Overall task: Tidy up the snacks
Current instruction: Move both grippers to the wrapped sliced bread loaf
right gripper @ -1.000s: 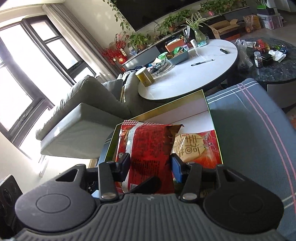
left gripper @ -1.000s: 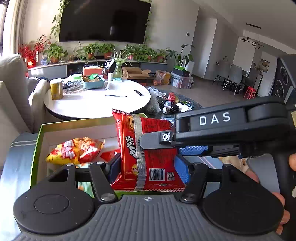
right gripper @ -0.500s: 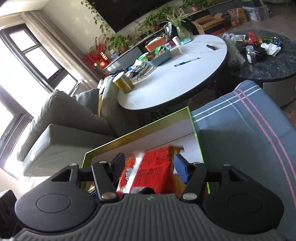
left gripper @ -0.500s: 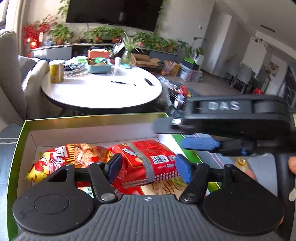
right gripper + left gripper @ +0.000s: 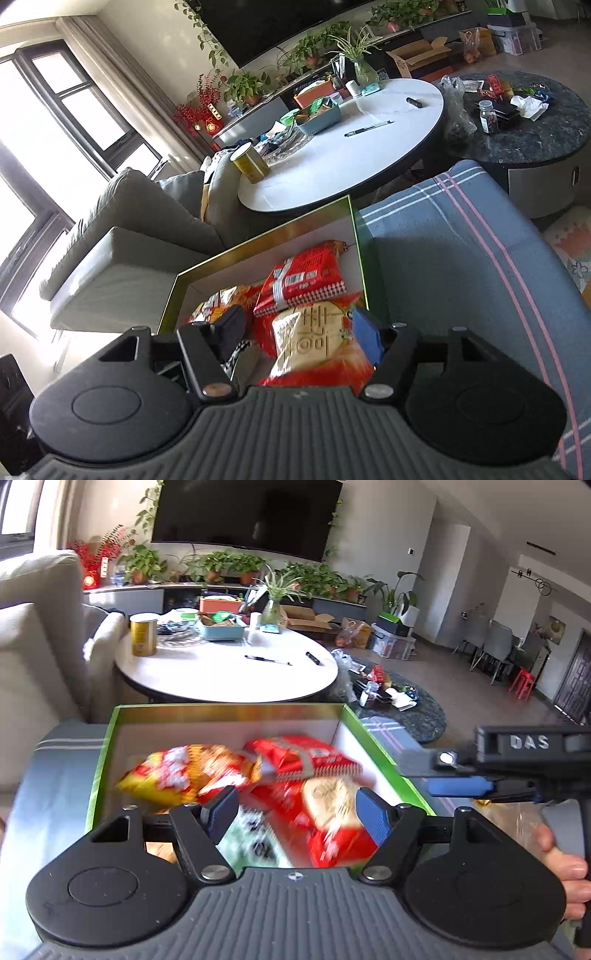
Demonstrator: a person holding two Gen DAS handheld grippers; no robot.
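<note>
Both grippers hung over the green-rimmed box (image 5: 384, 753) — the left gripper (image 5: 297, 812) and right gripper (image 5: 297, 334) had just been opening, jaws parted and pressing nothing. Inside lay the red snack bag (image 5: 303, 280), flat beside a yellow-red bag (image 5: 177, 775) and atop a round-cracker pack (image 5: 314, 343).

two close downward views, shared box (image 5: 229, 712)

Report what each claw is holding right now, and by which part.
Nothing is held. The left claw and right claw have just been opening, pads clear of the snack packets lying in the green-rimmed box.
</note>
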